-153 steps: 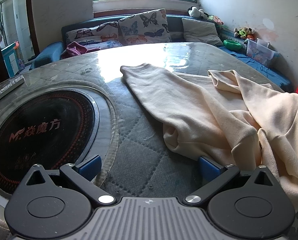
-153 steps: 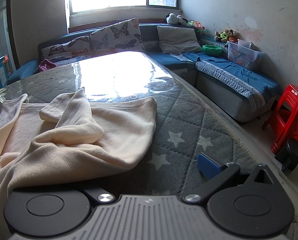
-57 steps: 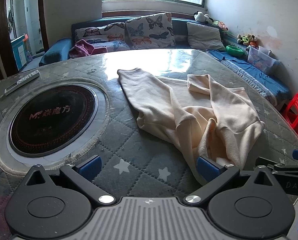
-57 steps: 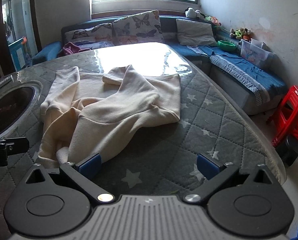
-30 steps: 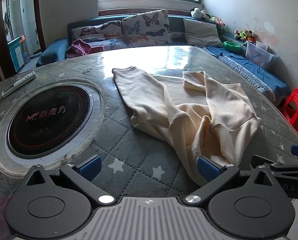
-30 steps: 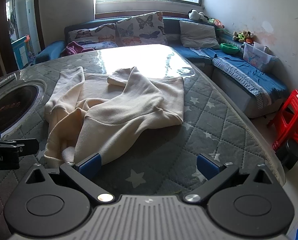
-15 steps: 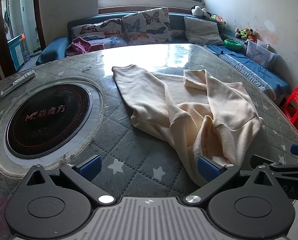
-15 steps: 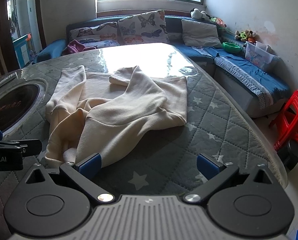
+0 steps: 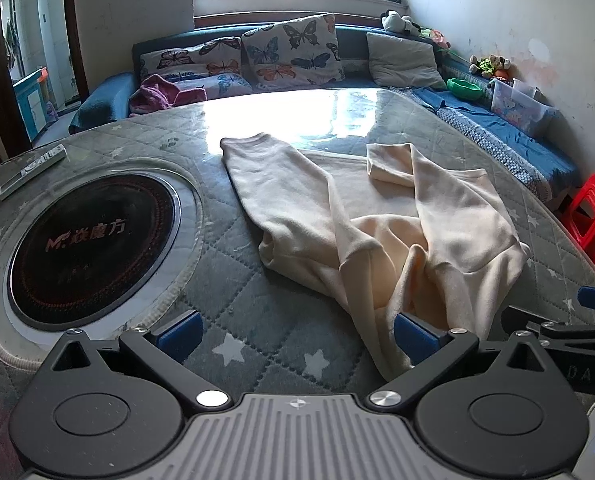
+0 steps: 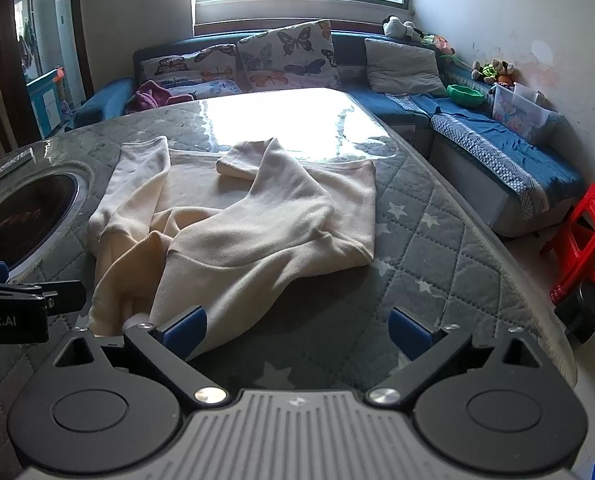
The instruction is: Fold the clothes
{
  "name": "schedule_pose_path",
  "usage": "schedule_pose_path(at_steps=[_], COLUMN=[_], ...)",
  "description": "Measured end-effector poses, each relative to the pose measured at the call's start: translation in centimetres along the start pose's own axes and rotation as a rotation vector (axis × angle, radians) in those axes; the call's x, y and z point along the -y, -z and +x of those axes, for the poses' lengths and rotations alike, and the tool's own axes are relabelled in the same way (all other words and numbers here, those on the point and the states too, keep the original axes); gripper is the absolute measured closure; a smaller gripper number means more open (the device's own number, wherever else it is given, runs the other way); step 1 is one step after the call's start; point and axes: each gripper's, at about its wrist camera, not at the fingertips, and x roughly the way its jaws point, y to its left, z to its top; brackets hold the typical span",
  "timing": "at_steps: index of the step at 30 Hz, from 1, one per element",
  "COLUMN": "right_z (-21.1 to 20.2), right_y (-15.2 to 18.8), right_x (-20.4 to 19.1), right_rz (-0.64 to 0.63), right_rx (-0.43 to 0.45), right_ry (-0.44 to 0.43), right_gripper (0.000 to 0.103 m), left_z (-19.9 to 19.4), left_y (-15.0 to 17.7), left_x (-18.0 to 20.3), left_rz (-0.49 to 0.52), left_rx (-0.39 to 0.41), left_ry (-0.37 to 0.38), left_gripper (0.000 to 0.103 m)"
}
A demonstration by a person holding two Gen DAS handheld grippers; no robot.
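Observation:
A cream long-sleeved garment [image 9: 381,216] lies crumpled on the quilted grey table [image 9: 257,332], both sleeves pointing to the far side. It also shows in the right wrist view [image 10: 237,224]. My left gripper [image 9: 295,334] is open and empty at the near edge, its right pad close to the garment's near hem. My right gripper [image 10: 297,330] is open and empty, its left pad beside the same hem. Each gripper shows at the edge of the other's view.
A round black induction cooktop [image 9: 89,240] is set into the table at the left. A remote [image 9: 31,170] lies behind it. A blue sofa with butterfly cushions [image 9: 289,52] runs along the back and right. A red stool [image 10: 589,232] stands by the right edge.
Both grippers let go of the garment seconds ago and drew back toward the near edge. Over the last second they have hardly moved, and the garment lies still.

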Motion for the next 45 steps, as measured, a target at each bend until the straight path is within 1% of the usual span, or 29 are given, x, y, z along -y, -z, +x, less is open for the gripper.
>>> schedule_pose_path(at_steps=[8,15,21,28,33,34,35,38,39,41,43,45], right_z=[0.9,2.3,4.2,6.7,8.7,9.2,9.7,11.5,12.1,13.2,14.3,15.2], right_y=[-1.7,-3.4,-5.4,-8.5,-10.8,-11.2,-11.5,-12.7,-12.9,-13.2,-13.4,-13.4], right_x=[0.0,0.0,0.1,0.5,0.7,0.8,0.8,1.2,1.2,1.2,1.0,0.8], right_rz=[-0.012,-0.034,-0.044,-0.061,-0.075,-0.076,-0.073,-0.051,-0.047,-0.045,-0.048,-0.053], right_rx=[0.008,0.009,0.007,0.021,0.026,0.024,0.020,-0.004,-0.010,-0.022,-0.038,-0.051], right_ry=[-0.013,-0.017,-0.026,-0.032,-0.053,-0.058,-0.063,-0.097,-0.110,-0.125,-0.131,-0.144], right_gripper=[0.007,0.008,0.013,0.017,0.020,0.020,0.021,0.026,0.028,0.033,0.034,0.041], left_z=[0.7,2.1,3.6,5.8,8.1,8.6,9.0,10.3,10.7,11.4,12.0,12.5], left_y=[-1.5,-3.8,-6.0,-8.5,-10.1,-10.3,-10.5,-10.8,-10.9,-10.9,-10.8,-10.7], left_x=[-0.3,-0.9,-1.2,-0.3,0.5,0.7,0.8,1.2,1.3,1.5,1.6,1.7], left_rz=[-0.002,-0.022,-0.036,-0.014,0.018,0.026,0.033,0.047,0.050,0.058,0.067,0.073], left_rx=[0.012,0.013,0.022,0.029,0.021,0.014,0.007,-0.014,-0.021,-0.036,-0.050,-0.063], left_ry=[-0.005,-0.021,-0.030,-0.026,-0.022,-0.019,-0.015,-0.007,-0.004,0.002,0.009,0.008], left_gripper=[0.000,0.000,0.000,0.000,0.001,0.001,0.004,0.009,0.010,0.015,0.018,0.022])
